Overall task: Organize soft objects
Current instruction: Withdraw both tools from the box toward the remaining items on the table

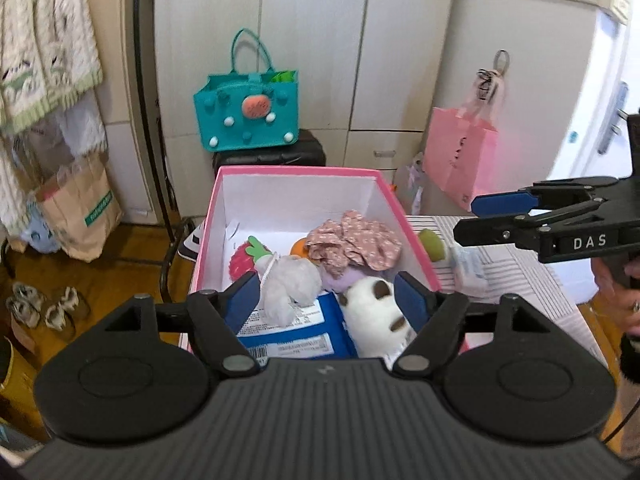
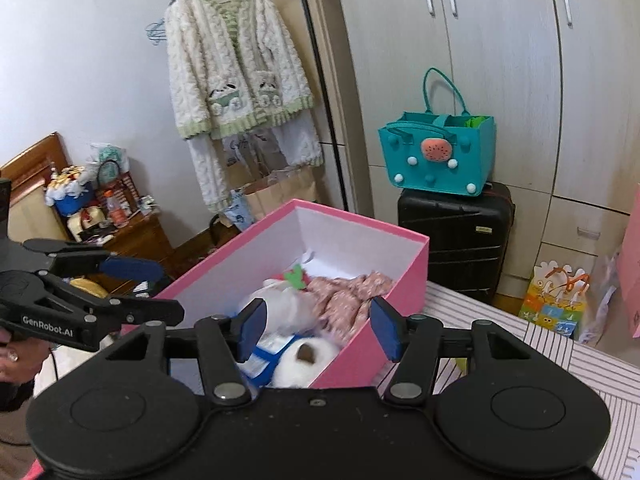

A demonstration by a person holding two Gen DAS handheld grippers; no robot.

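Observation:
A pink box [image 1: 298, 171] with a white inside stands on the striped table [image 1: 532, 276]. In it lie a floral pink cloth [image 1: 356, 240], a grey-white plush [image 1: 288, 284], a white plush with brown spots [image 1: 372, 308], a red strawberry toy [image 1: 242, 260], a purple soft thing [image 1: 342, 280] and a blue packet [image 1: 292, 332]. My left gripper [image 1: 328, 300] is open and empty above the box's near end. My right gripper [image 2: 318, 328] is open and empty over the box's [image 2: 360, 232] near right side; it also shows in the left wrist view [image 1: 468, 216]. The left gripper shows at the left in the right wrist view [image 2: 168, 292].
A green soft ball [image 1: 432, 242] and a small white packet [image 1: 470, 266] lie on the table right of the box. A teal bag [image 1: 248, 116] sits on a black suitcase [image 2: 456, 240] behind. A pink paper bag [image 1: 460, 160] hangs at the right. Shoes [image 1: 44, 306] lie on the floor.

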